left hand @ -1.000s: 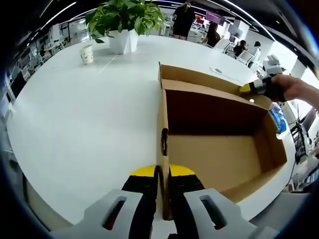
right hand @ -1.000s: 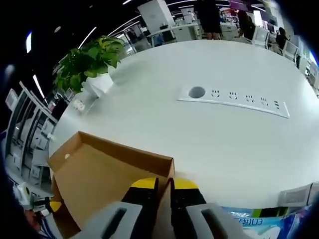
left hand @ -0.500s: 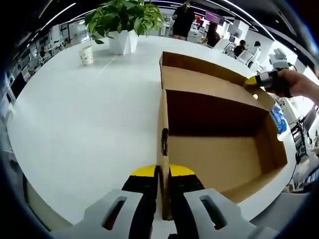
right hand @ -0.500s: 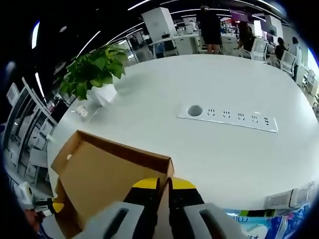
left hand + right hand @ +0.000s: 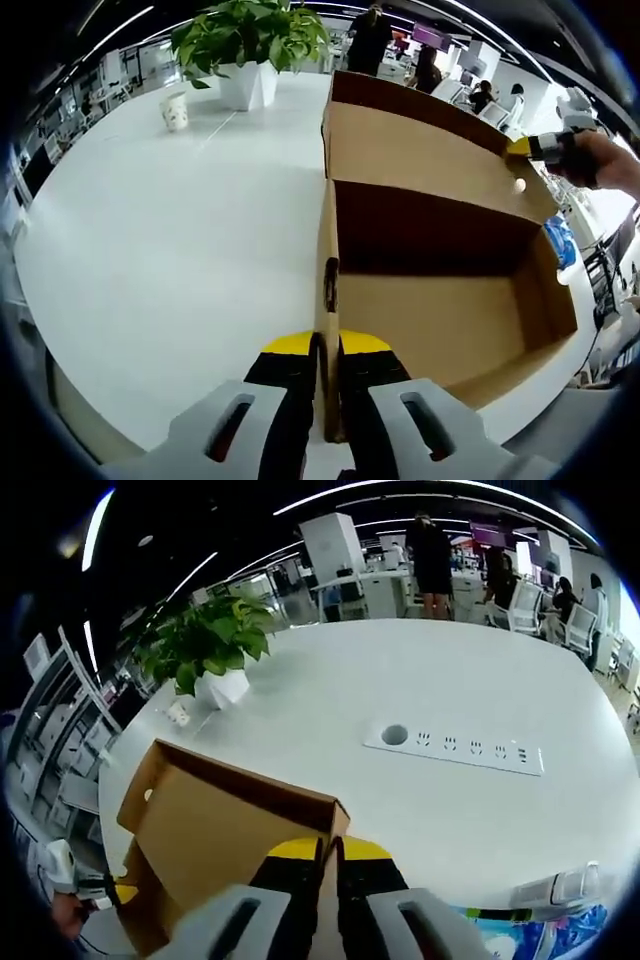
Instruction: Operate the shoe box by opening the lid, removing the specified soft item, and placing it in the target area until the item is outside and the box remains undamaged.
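A brown cardboard shoe box (image 5: 440, 310) stands open on the white table, and the floor I can see inside it is bare cardboard. My left gripper (image 5: 327, 365) is shut on the top edge of the box's near end wall. The hinged lid (image 5: 420, 150) stands tilted up at the far side. A hand holds my right gripper (image 5: 520, 148) at the lid's right corner. In the right gripper view, the right gripper (image 5: 328, 855) is shut on the lid's free edge, with the lid (image 5: 220, 825) sloping away to the lower left.
A potted plant (image 5: 250, 40) and a small cup (image 5: 174, 108) stand at the table's far left. A blue and white packet (image 5: 556, 240) lies just beyond the box's right end. A white power strip (image 5: 455, 748) is set into the table. People sit at desks behind.
The right gripper has swung the lid higher, from nearly level to steeply tilted up. The left gripper and the box body have stayed still.
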Motion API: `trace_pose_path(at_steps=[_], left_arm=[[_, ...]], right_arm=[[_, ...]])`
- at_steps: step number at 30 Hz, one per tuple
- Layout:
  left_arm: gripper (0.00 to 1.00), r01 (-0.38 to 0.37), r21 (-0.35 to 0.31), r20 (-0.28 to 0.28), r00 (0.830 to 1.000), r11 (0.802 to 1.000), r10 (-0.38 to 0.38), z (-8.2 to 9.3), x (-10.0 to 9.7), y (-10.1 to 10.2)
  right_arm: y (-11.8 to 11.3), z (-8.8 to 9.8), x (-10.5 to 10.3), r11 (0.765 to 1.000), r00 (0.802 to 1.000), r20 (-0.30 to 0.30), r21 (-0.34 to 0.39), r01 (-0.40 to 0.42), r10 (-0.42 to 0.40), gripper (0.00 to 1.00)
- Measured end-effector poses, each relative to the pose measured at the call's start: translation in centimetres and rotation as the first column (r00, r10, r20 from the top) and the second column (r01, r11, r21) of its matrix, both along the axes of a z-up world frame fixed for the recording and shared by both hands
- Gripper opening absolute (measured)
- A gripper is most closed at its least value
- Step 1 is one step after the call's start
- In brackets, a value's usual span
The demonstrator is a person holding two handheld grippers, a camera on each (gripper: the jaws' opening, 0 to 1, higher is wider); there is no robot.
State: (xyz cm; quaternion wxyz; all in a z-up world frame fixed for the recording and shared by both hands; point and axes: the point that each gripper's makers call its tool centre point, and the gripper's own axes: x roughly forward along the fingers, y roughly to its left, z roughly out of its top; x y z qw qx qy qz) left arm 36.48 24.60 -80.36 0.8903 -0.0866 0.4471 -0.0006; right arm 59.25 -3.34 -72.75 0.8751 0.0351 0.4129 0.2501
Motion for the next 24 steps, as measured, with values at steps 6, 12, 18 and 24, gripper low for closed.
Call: trace_pose_path(at_steps=[6,12,18,24], left_arm=[[0.05,-0.004,0.0,0.002,1.0,1.0,0.004,0.0,0.0,0.0],[0.05,-0.005,0.001,0.0,1.0,1.0,0.005,0.1,0.1,-0.2],[0.05,-0.01,0.001,0.001,1.0,1.0,0.01,0.2,-0.1,-0.4],[0.05,-0.011,0.003,0.0,1.0,1.0,0.011,0.2,-0.1,-0.5]], right_arm=[[-0.2,1.3,-0.5,1.0,1.0,0.025,0.006,-0.007,0.007,0.0],[-0.2,2.9,-0.6,1.0,0.998,0.068,0.013,-0.01,0.009,0.0],[-0.2,4.1,-1.1,0.999,0.993,0.109,-0.007,-0.035,0.035,0.0],[-0.2,5.2,-1.7,0.999,0.989,0.14,-0.008,-0.052,0.052,0.0]])
